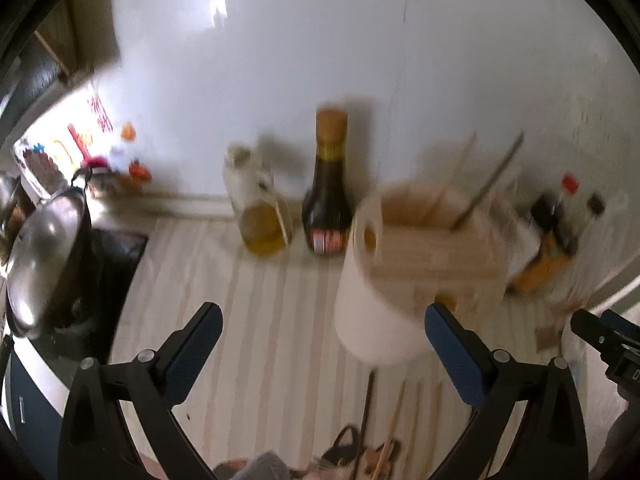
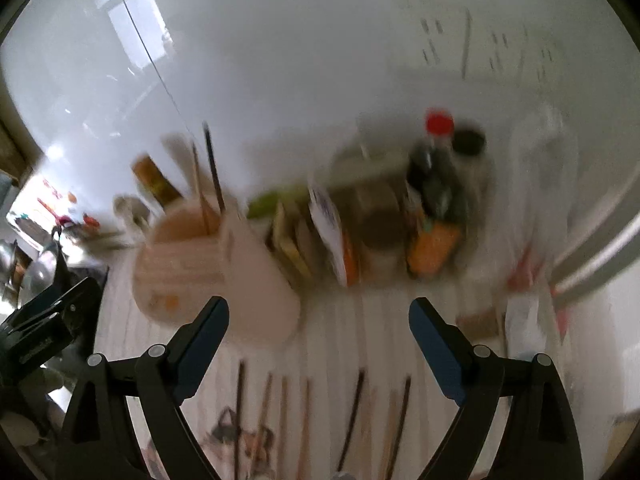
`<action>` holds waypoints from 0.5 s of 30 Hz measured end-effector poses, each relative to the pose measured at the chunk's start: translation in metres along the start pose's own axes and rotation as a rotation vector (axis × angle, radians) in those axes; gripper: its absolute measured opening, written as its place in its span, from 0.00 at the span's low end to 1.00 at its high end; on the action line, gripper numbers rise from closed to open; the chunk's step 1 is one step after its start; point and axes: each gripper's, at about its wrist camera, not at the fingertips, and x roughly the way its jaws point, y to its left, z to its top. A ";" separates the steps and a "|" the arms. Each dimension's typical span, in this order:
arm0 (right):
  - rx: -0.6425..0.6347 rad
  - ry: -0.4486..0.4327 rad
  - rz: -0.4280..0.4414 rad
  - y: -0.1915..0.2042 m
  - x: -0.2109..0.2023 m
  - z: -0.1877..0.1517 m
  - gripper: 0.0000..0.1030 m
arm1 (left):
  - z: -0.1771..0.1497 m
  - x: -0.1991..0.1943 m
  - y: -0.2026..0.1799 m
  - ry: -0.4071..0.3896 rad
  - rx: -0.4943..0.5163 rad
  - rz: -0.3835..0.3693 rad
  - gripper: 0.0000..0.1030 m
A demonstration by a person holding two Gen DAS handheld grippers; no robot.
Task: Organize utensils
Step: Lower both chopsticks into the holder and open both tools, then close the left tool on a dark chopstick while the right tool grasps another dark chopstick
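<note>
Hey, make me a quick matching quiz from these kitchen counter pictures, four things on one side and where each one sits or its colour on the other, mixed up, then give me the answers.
Things:
1. dark sauce bottle
2. paper towel roll
3. wooden holder
4. loose chopsticks

Descriptions:
A. lying flat on the striped counter
B. white, standing beside the holder
C. has two sticks standing in it
D. stands by the wall, tan cap

Pairs: 1-D, 2-B, 3-C, 4-A
</note>
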 end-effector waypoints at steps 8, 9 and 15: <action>0.095 0.211 0.004 -0.033 0.064 -0.080 0.68 | -0.071 0.053 -0.012 0.177 0.056 0.038 1.00; 0.106 0.225 0.005 -0.036 0.071 -0.086 0.62 | -0.079 0.061 -0.013 0.199 0.061 0.044 1.00; 0.162 0.353 0.009 -0.055 0.119 -0.122 0.40 | -0.117 0.103 -0.019 0.310 0.075 0.055 0.97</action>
